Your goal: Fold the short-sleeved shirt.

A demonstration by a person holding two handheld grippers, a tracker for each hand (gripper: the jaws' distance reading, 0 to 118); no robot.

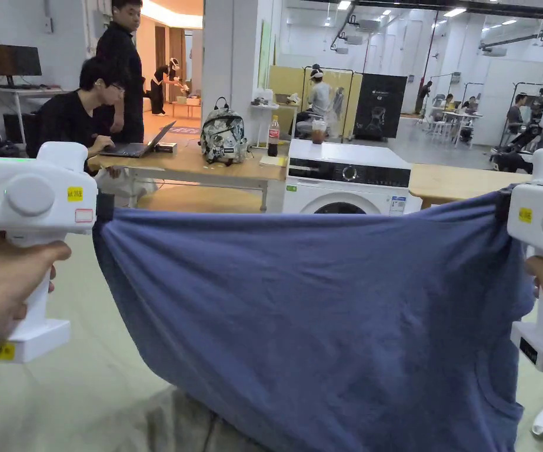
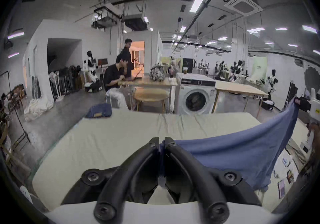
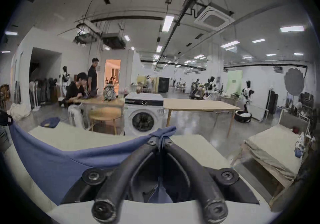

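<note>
1. Jaws of left gripper [image 2: 161, 143] and right gripper [image 3: 160, 142] clamped on 1 blue shirt [image 1: 323, 318], 2 corners pinched.
2. Stretched in air over bed [image 2: 110, 134], 2 hands holding.
3. Washer [image 1: 346, 176]: 1; folded dark cloth [image 2: 99, 110] seen from grippers.

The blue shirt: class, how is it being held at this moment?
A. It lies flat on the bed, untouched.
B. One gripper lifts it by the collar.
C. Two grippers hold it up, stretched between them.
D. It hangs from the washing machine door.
C: the left gripper and the right gripper are each shut on an edge of the blue shirt, which spreads in the air between them.
</note>
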